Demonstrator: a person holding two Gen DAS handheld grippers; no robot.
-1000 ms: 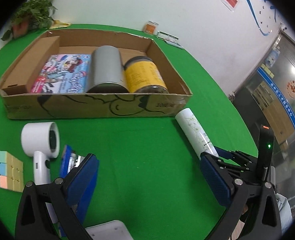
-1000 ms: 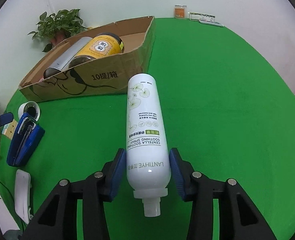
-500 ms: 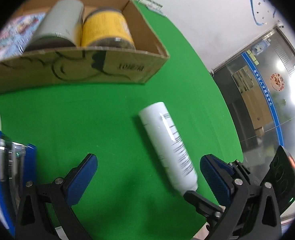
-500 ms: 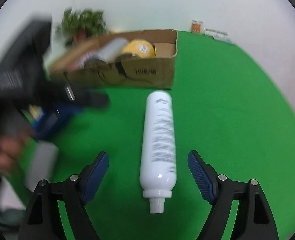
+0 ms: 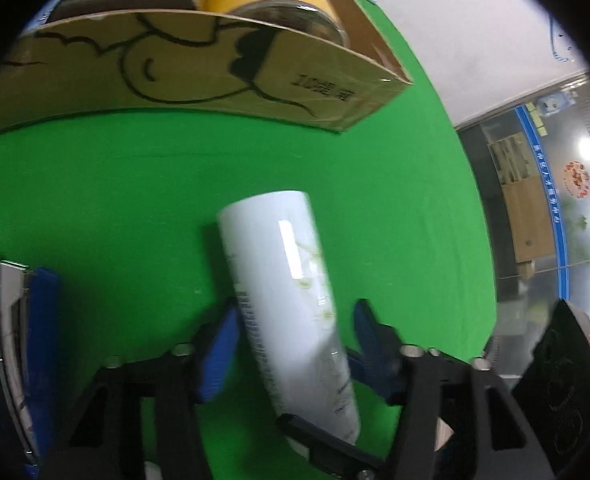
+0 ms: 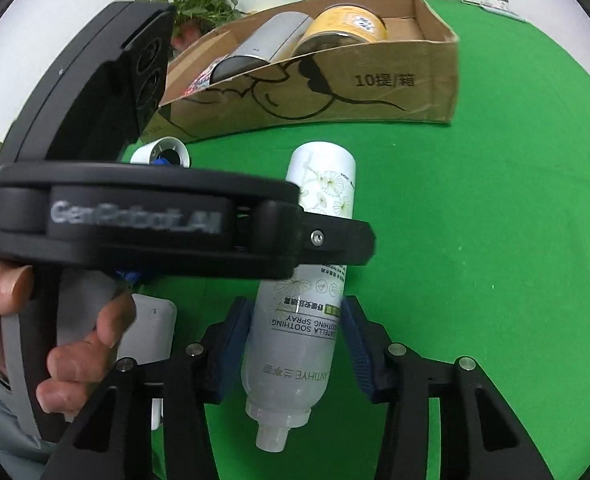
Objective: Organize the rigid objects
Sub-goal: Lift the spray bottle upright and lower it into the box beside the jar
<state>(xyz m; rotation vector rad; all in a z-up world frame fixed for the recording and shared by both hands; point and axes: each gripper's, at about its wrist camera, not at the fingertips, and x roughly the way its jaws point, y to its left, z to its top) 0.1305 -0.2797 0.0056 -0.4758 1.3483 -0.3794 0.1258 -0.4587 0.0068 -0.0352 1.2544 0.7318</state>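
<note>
Lying on the green table, the spray bottle (image 6: pixel 315 280) sits between both grippers' part-open jaws, left gripper (image 5: pixel 291 344) and right gripper (image 6: pixel 299 344), neither visibly clamping, apparently for transfer toward the cardboard box (image 6: pixel 375 88).

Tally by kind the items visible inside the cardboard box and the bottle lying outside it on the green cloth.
Yellow-labelled jar, in the cardboard box: 1
Grey metal cylinder, in the box: 1
Printed booklet, in the box, mostly hidden: 1
White spray bottle, on the green cloth between both hand-held grippers: 1
Total: 4
</note>
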